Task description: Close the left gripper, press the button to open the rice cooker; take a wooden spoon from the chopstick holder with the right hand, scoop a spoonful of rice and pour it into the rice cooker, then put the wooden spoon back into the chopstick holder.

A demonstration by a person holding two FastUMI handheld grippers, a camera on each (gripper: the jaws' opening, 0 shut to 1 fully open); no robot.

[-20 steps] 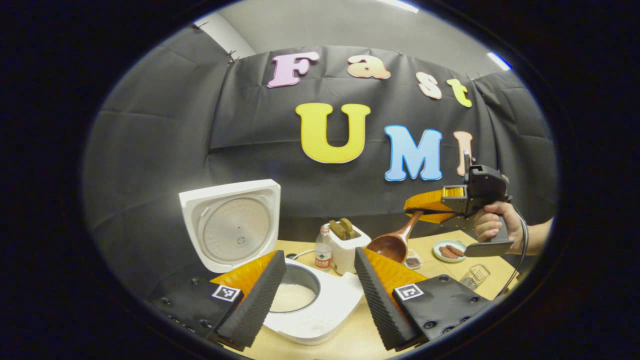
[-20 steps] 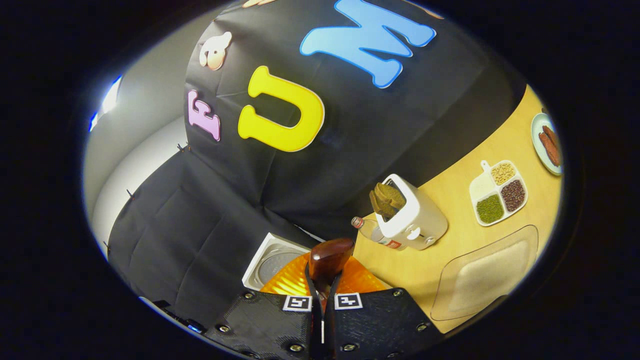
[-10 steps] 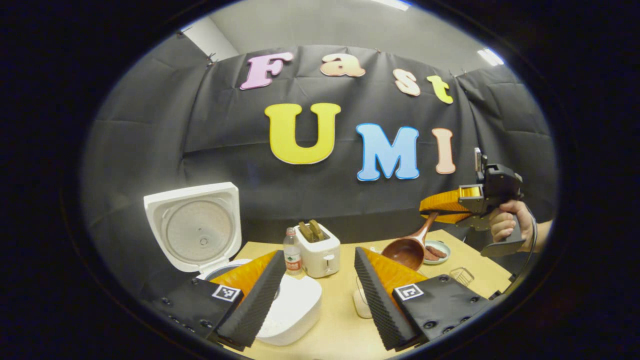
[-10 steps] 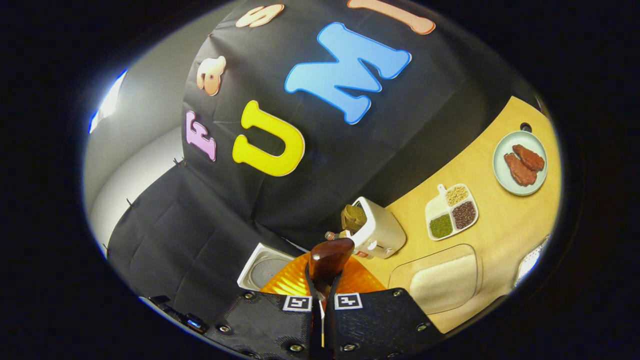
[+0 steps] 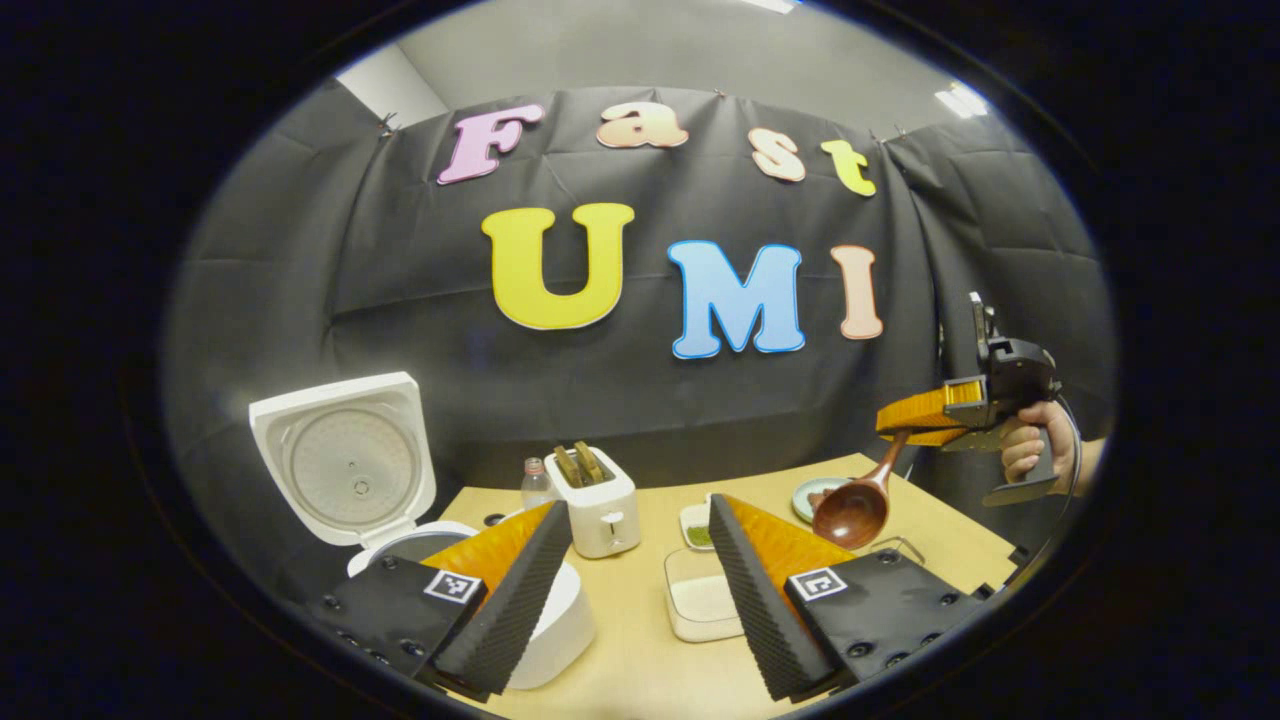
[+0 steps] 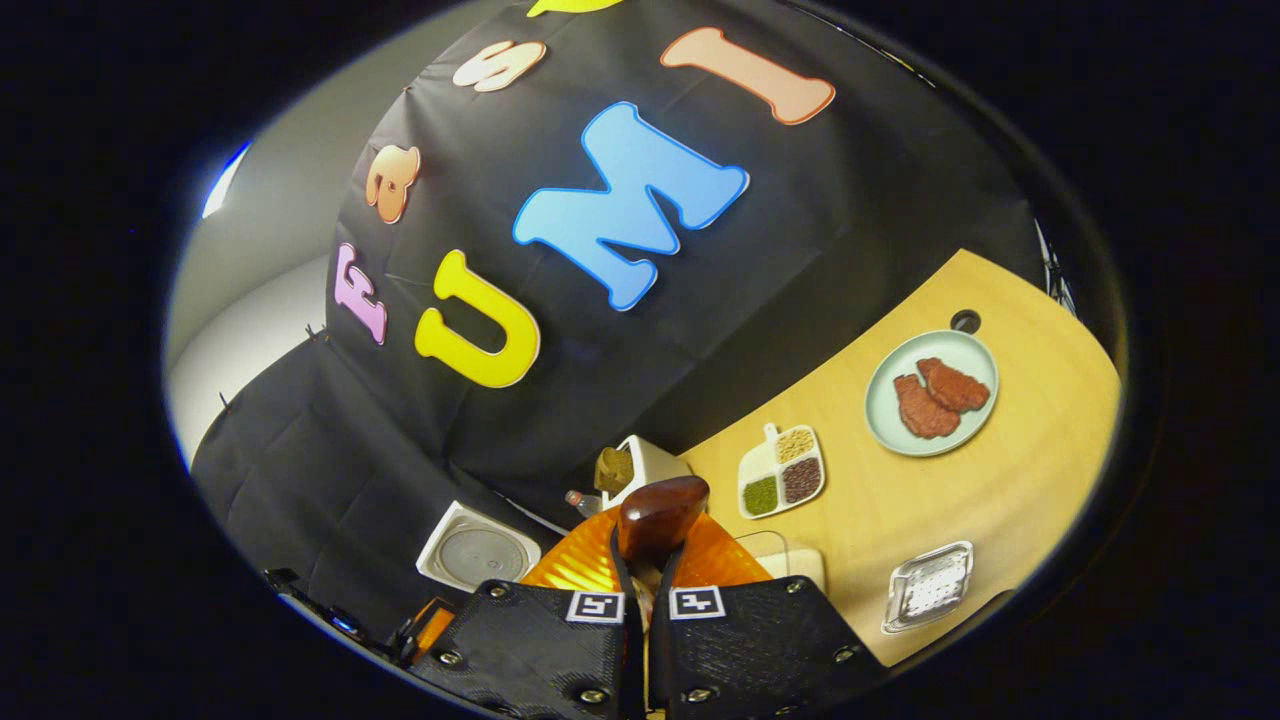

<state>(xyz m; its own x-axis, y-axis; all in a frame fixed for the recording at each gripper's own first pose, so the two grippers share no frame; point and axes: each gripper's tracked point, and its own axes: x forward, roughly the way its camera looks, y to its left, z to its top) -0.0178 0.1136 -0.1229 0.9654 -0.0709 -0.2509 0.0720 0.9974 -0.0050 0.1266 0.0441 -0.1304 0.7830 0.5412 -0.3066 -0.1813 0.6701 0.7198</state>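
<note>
Currently the right gripper (image 5: 905, 425) is clamped on the wooden spoon (image 5: 855, 505) handle, bowl hanging above the table's (image 5: 650, 620) right edge, over the wire chopstick holder (image 6: 928, 585). Left gripper (image 5: 640, 580) fingers stand spread, holding nothing. Rice cooker (image 5: 345, 465) sits at the table's left edge, lid raised.

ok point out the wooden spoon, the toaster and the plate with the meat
wooden spoon (image 5: 848, 513), left gripper view, on the bowl
toaster (image 5: 603, 506), left gripper view, on its front face
plate (image 6: 975, 347), right gripper view, on its bare rim
</note>
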